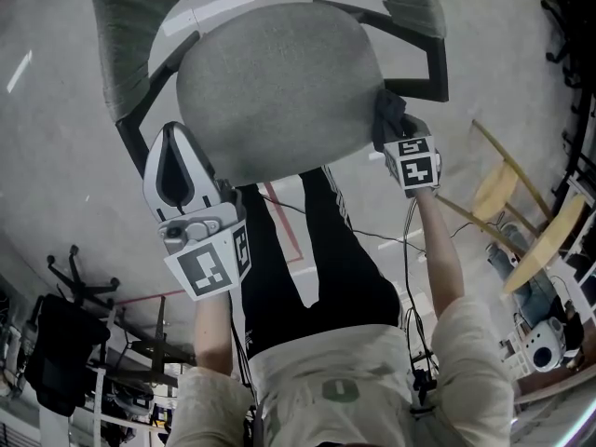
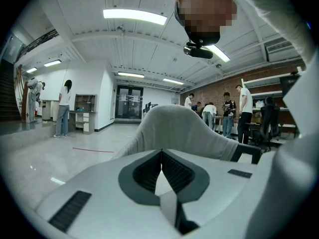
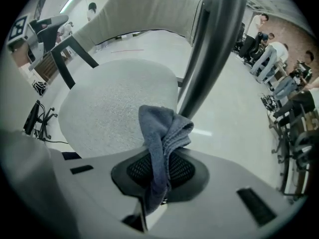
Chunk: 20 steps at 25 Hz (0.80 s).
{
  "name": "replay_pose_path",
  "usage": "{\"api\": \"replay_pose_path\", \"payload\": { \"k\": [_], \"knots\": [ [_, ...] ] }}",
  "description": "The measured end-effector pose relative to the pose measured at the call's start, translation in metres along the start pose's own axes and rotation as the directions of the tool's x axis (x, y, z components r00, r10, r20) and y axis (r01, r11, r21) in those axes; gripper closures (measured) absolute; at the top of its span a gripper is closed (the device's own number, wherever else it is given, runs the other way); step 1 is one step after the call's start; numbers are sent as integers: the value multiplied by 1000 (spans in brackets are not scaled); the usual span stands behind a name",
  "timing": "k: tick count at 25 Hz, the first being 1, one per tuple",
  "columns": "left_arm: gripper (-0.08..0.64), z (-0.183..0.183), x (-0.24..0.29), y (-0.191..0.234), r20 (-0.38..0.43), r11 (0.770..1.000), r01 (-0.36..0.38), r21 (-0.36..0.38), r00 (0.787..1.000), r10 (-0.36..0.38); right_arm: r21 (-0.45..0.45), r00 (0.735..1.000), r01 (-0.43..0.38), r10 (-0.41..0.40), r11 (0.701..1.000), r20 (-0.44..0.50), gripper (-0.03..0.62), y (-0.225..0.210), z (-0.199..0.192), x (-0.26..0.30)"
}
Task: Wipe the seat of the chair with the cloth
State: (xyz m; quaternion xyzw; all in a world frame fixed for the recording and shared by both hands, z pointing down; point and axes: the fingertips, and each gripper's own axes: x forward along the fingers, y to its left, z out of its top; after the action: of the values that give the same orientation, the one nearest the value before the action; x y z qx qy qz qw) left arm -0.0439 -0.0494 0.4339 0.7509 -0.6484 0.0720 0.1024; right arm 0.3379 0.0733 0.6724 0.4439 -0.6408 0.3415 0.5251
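Right gripper [image 3: 158, 176] first: its jaws are clamped on the cloth [image 3: 162, 133], a grey-blue rag that runs down between the ribbed pads and bunches up in a folded lump above them. From the head view I see that gripper [image 1: 393, 133] at the right rim of the chair seat [image 1: 275, 87], with the cloth [image 1: 388, 115] just beside the seat's edge. I cannot tell whether the rag is pressing on the fabric or only next to it.

In the right gripper view, the pale speckled seat [image 3: 109, 108] fills the space behind the rag, and a dark frame bar [image 3: 209, 49] rises up past it on the right.

On the other side, the left gripper [image 1: 175, 147] sits at the seat's left front edge. Its own view shows the jaws [image 2: 161, 158] brought together at the tips with nothing between them. Beyond them I see the chair's grey backrest [image 2: 174, 128].

From above, the backrest [image 1: 121, 26] curves round the far side of the seat, and the chair stands on a smooth grey floor [image 1: 56, 156].
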Motion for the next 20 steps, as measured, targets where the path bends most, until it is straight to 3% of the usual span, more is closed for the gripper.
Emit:
{"api": "replay_pose_path", "payload": {
  "k": [11, 16, 20],
  "knots": [
    [545, 6, -8, 6, 7, 1000, -17, -5, 1000, 17, -35, 998, 53, -54, 998, -17, 543, 7, 4, -10],
    [545, 37, -8, 6, 63, 999, -32, -4, 997, 32, -127, 997, 28, -18, 991, 77, 542, 31, 59, -15],
    [545, 83, -21, 18, 93, 999, -43, -17, 995, 44, -81, 977, 13, 5, 997, 213, 542, 64, 138, -60]
  ]
}}
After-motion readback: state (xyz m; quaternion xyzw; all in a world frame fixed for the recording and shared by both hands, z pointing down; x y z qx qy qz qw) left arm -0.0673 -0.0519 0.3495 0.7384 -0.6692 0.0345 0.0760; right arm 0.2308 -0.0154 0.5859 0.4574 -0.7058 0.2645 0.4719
